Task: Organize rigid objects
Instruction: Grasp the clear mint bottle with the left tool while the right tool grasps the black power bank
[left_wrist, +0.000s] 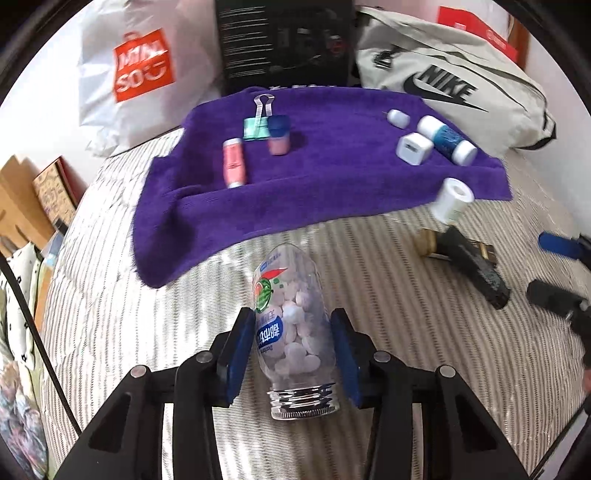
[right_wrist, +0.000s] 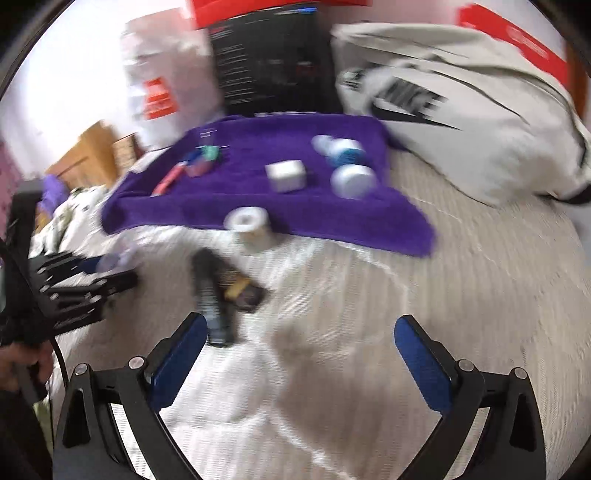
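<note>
My left gripper (left_wrist: 291, 317) is shut on a clear bottle of pale tablets (left_wrist: 288, 280), which lies on striped bedding (left_wrist: 129, 314) with its threaded neck toward the camera. Beyond it is a purple towel (left_wrist: 332, 177). On the towel lie a pink tube (left_wrist: 233, 162), a teal binder clip (left_wrist: 256, 125), a blue-capped pink bottle (left_wrist: 279, 136), a white charger cube (left_wrist: 413, 147) and a blue-and-white bottle (left_wrist: 448, 139). A white roll (left_wrist: 452, 199) sits at the towel's edge. My right gripper (right_wrist: 300, 325) is open over bare bedding with nothing between its fingers. A black stick-like item (right_wrist: 214, 295) lies just beyond its left finger.
A white shopping bag (left_wrist: 140, 70), a black box (left_wrist: 284, 44) and a pale Nike bag (left_wrist: 443, 85) stand behind the towel. Cardboard boxes (left_wrist: 33, 199) sit off the bed's left side. A brass-coloured piece (left_wrist: 430, 242) lies beside the black item.
</note>
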